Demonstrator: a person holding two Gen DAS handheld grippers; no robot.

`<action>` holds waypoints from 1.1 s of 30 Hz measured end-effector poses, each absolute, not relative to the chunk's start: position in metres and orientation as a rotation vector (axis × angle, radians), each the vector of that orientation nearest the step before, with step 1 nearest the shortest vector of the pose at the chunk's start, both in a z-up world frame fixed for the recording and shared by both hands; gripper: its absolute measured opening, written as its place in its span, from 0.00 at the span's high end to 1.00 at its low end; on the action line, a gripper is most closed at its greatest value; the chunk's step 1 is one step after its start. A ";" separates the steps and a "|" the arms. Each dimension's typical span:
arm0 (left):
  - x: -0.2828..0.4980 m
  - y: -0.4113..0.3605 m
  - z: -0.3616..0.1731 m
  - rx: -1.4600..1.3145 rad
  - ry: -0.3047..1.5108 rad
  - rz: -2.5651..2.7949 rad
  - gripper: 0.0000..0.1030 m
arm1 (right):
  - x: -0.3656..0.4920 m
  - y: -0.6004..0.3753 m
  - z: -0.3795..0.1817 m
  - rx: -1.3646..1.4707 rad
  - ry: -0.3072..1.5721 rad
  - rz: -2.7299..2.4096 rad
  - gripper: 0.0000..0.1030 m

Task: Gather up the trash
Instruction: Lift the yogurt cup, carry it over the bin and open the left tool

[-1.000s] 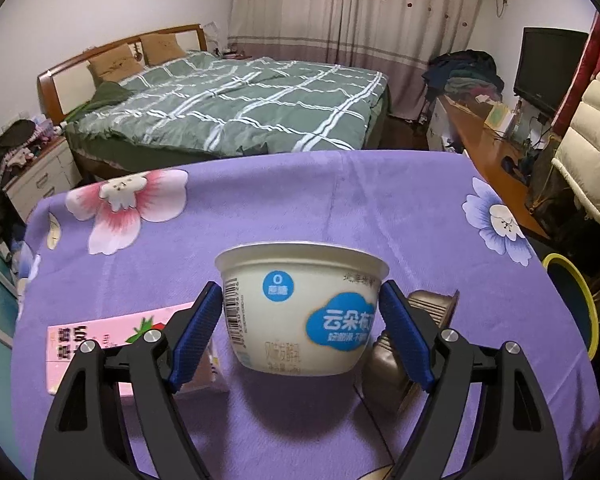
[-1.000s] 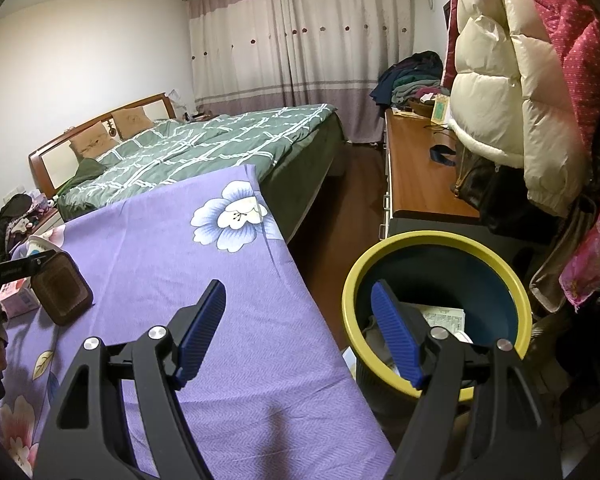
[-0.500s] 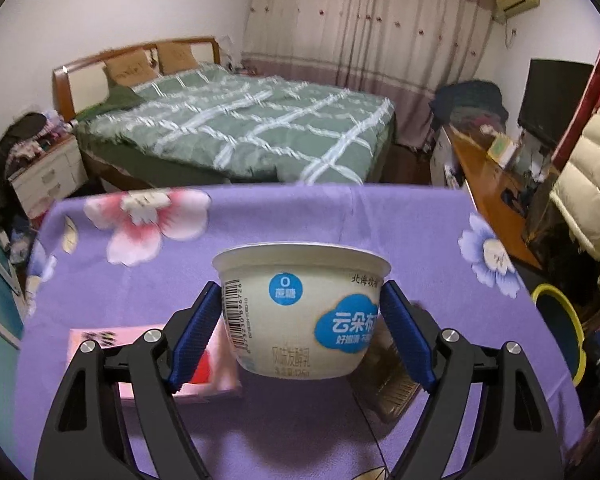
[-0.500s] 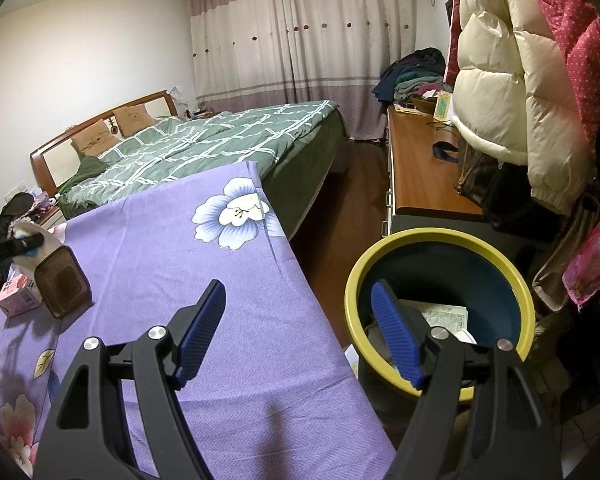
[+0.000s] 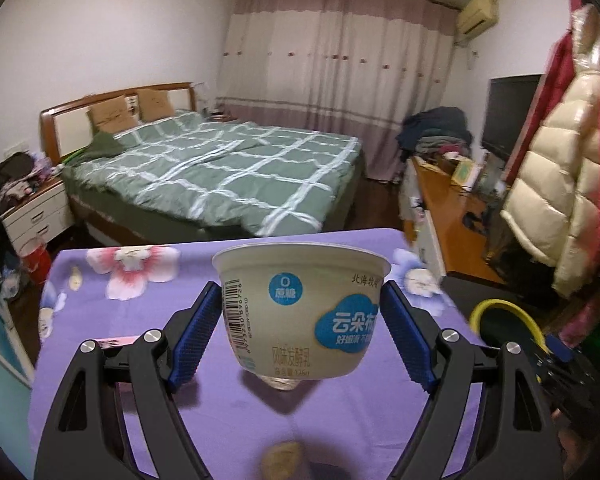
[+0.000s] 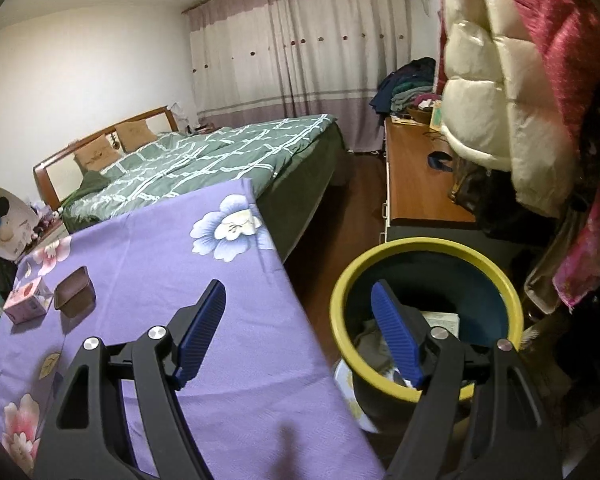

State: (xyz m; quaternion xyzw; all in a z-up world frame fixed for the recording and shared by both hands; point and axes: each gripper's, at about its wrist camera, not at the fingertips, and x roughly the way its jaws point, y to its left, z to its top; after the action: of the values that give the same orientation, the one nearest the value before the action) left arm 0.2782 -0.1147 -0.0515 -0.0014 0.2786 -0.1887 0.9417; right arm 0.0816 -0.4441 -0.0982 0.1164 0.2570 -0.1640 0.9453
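My left gripper (image 5: 300, 332) is shut on a white yogurt cup (image 5: 300, 312) with a blue label and holds it upright, well above the purple flowered tablecloth (image 5: 260, 420). The cup and that gripper also show at the far left of the right wrist view (image 6: 4, 220). My right gripper (image 6: 296, 332) is open and empty, over the table's right edge, beside the yellow-rimmed blue trash bin (image 6: 424, 312) on the floor. The bin rim shows in the left wrist view (image 5: 508, 316). A brown plastic tub (image 6: 74, 296) and a pink carton (image 6: 26, 306) lie on the table.
A bed with a green checked cover (image 5: 220, 172) stands behind the table. A wooden desk (image 6: 416, 176) with clothes runs along the right wall, with puffy coats (image 6: 496, 92) hanging above the bin. The bin holds paper trash (image 6: 440, 320).
My left gripper has lifted the yogurt cup off the table, so the tub and carton dropped out of its view. My right gripper has risen slightly and stays open by the bin.
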 end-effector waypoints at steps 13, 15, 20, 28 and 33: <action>0.234 -0.277 -0.059 0.033 0.620 -0.693 0.23 | 0.003 -0.507 -0.082 0.265 0.466 -0.428 0.31; 0.232 -0.306 -0.065 0.054 0.635 -0.732 0.23 | -0.011 -0.521 -0.081 0.279 0.458 -0.455 0.31; 0.231 -0.375 -0.081 0.101 0.676 -0.805 0.23 | -0.034 -0.551 -0.083 0.309 0.454 -0.506 0.31; 0.231 -0.462 -0.111 0.157 0.766 -0.887 0.22 | -0.052 -0.586 -0.098 0.364 0.473 -0.555 0.31; 0.232 -0.493 -0.128 0.171 0.797 -0.897 0.22 | -0.057 -0.597 -0.102 0.382 0.473 -0.574 0.31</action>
State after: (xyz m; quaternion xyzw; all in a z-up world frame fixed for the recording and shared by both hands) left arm 0.2319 -0.4926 -0.1284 0.0805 0.3743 -0.4217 0.8219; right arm -0.0570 -0.5968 -0.1024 0.1853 0.2297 -0.2786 0.9139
